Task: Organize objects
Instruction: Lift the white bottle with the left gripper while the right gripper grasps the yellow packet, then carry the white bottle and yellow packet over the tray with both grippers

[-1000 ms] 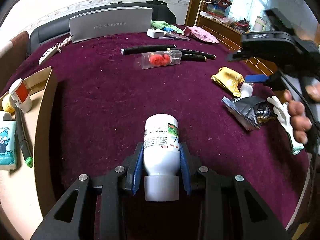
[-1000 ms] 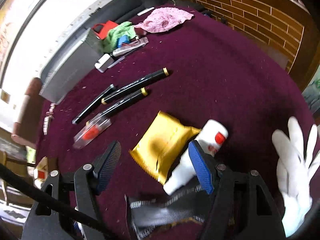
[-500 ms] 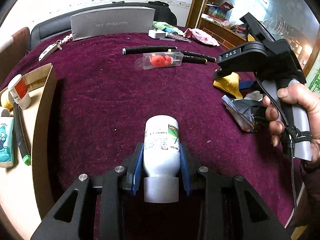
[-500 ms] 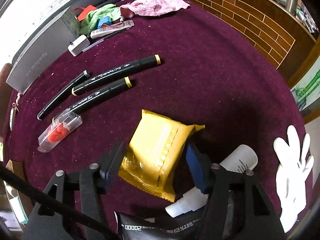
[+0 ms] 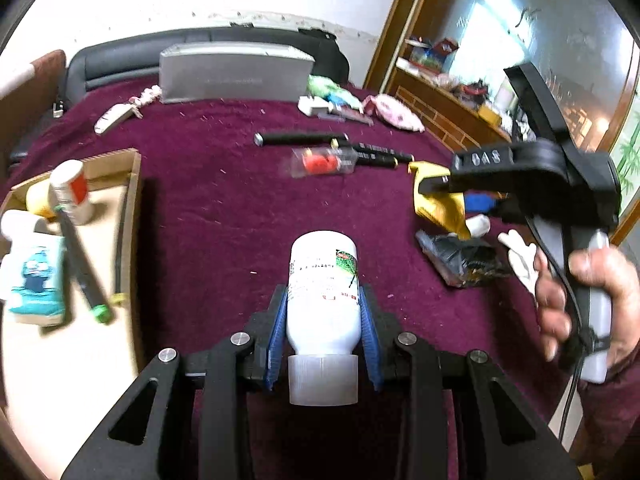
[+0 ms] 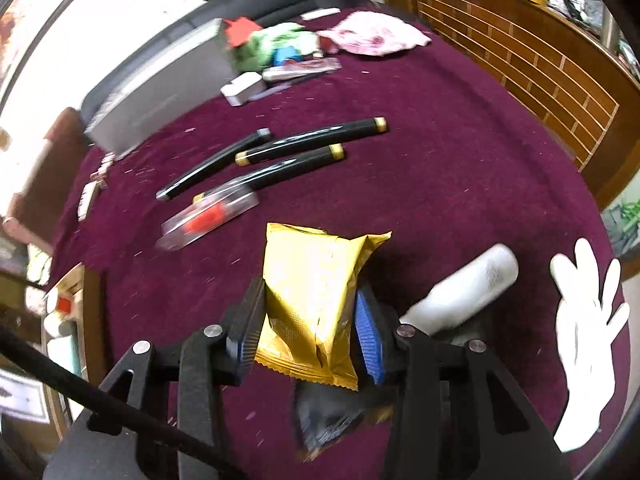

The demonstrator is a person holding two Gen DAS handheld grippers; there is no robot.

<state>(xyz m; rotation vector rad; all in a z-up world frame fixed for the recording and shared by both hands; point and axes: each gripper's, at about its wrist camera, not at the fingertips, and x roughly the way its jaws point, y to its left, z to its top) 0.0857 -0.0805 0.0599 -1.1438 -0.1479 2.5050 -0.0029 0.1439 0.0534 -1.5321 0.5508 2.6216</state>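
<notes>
My left gripper [image 5: 323,330] is shut on a white bottle [image 5: 322,292] with a clear cap, held above the maroon cloth. My right gripper [image 6: 307,330] has the gold snack packet [image 6: 316,304] between its blue pads; its jaws are closing and the pads press the packet's sides. The left wrist view shows the right gripper [image 5: 452,196] with the gold packet [image 5: 440,208] hanging from it, lifted off the cloth. A white tube [image 6: 464,292] and a black packet [image 6: 332,416] lie under and beside it. A cardboard box [image 5: 132,208] at left holds several items.
Black markers [image 6: 308,142] and a clear case with a red part [image 6: 208,216] lie mid-table. A white glove [image 6: 584,320] lies at right. A grey box [image 5: 236,72], cloths [image 6: 376,34] and a charger [image 6: 244,88] sit at the back. A hand [image 5: 592,300] grips the right tool.
My right gripper moved over the gold packet, closed its jaws onto it and raised it. My left gripper rose a little with the white bottle, and the box came closer in view.
</notes>
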